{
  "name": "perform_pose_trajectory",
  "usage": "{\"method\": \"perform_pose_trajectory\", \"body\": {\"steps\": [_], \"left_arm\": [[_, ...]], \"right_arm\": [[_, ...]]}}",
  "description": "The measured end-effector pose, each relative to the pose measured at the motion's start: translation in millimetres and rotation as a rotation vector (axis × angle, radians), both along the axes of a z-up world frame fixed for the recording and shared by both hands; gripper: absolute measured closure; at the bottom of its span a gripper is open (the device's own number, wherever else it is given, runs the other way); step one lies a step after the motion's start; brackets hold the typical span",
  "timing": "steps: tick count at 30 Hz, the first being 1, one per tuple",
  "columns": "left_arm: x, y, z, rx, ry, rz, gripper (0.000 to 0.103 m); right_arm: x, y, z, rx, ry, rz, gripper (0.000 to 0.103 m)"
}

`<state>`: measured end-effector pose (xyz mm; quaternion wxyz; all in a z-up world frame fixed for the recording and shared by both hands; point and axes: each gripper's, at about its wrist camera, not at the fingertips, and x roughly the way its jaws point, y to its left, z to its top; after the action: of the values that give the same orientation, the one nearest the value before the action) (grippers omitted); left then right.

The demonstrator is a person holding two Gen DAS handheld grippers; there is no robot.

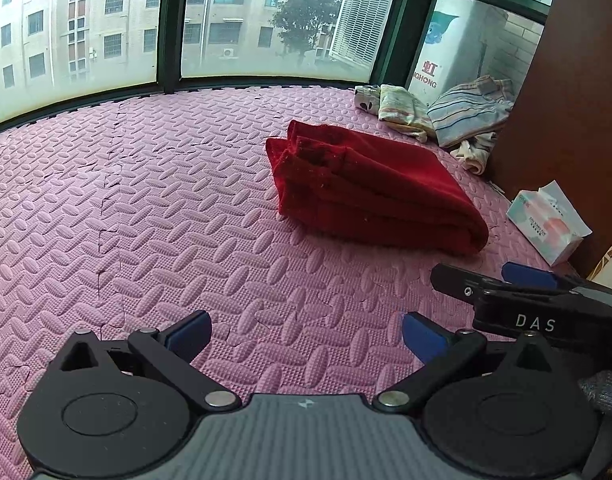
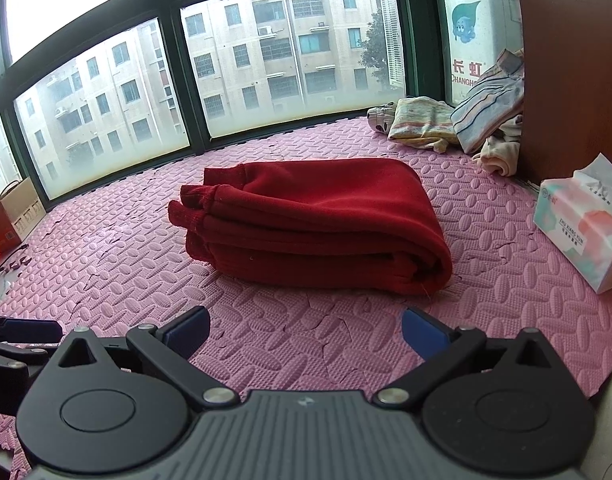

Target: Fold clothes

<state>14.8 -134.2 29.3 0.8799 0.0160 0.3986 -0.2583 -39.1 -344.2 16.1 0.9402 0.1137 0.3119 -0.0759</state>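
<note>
A red garment (image 1: 369, 188) lies folded into a thick rectangle on the pink foam mat (image 1: 146, 200); it also shows in the right wrist view (image 2: 317, 228). My left gripper (image 1: 306, 334) is open and empty, low over the mat, well short of the garment. My right gripper (image 2: 306, 330) is open and empty, just in front of the garment's near edge. The right gripper also shows at the right of the left wrist view (image 1: 505, 280).
A pile of loose clothes (image 2: 457, 128) lies at the back right by the window. A tissue pack (image 2: 585, 232) sits against the brown cabinet (image 2: 565, 60) on the right. A cardboard box (image 2: 14, 216) and cables lie at the far left. Windows line the back.
</note>
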Motion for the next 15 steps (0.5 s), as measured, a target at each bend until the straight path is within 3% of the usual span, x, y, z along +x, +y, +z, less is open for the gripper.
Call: {"method": "perform_pose_trajectory", "body": {"steps": [15], "left_arm": [[6.0,-10.3,-3.7,0.023,0.011,-0.024,0.0]], "right_arm": [[6.0,-4.4,-2.6,-0.012,0.019,-0.009,0.0]]}}
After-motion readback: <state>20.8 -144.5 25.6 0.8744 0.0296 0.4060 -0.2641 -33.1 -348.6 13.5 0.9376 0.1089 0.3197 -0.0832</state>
